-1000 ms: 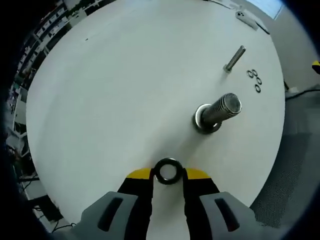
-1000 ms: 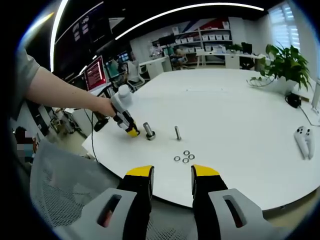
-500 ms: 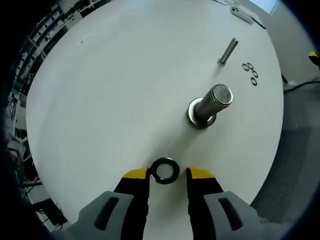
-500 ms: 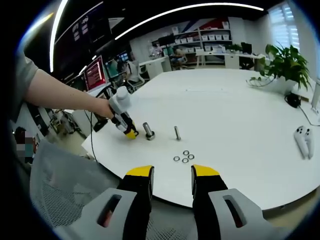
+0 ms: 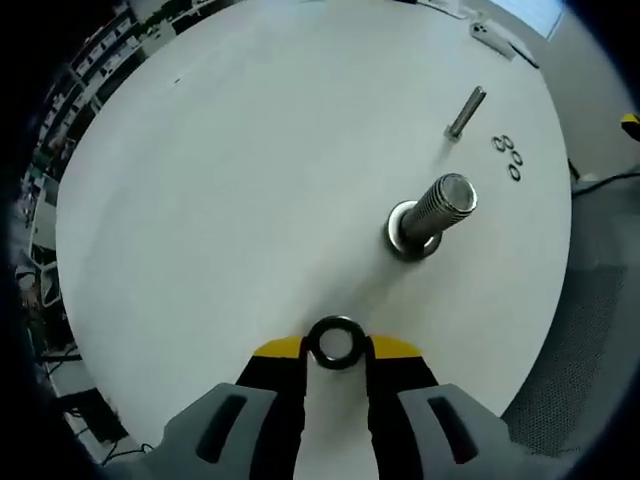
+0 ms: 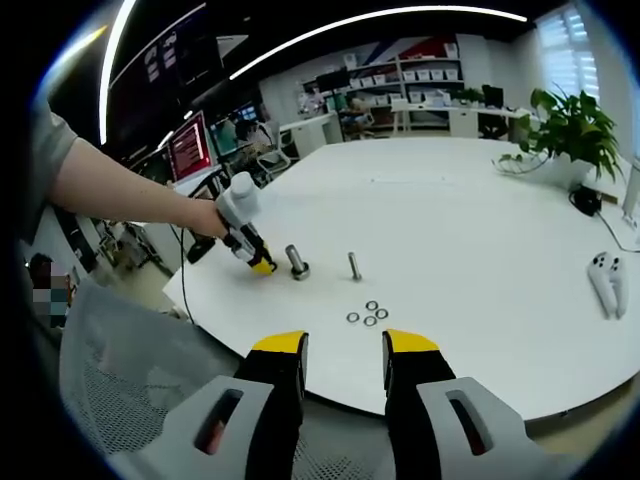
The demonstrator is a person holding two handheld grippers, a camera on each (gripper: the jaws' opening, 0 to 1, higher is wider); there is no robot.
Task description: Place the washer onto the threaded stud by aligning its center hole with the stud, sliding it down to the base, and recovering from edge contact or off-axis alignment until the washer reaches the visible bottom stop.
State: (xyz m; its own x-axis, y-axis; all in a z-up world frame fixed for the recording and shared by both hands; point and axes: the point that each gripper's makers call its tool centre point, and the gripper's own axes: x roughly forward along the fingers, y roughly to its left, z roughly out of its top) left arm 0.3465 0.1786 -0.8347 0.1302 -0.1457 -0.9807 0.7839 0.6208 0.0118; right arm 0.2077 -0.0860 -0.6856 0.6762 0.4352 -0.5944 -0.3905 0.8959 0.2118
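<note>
Your left tongs [image 5: 336,350] closed again on washer [image 5: 335,341]; half second ago pads stood apart from it, now both touch its rim. Grip regained, so carry to stud can start. Washer sits between tips, hole open, low over tabletop [image 5: 230,180]. Stud [image 5: 432,214] stands beyond, to right, well apart, nothing on it yet. Thin bolt [image 5: 465,112] and spare washers [image 5: 507,157] farther. Your right tongs [image 6: 343,350] open, holding nothing, off near tabletop edge.

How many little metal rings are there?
4. One washer sits between the left gripper tips. Three spare rings lie clustered on the white table, beside the thin bolt. The thick stud base may hide another.
</note>
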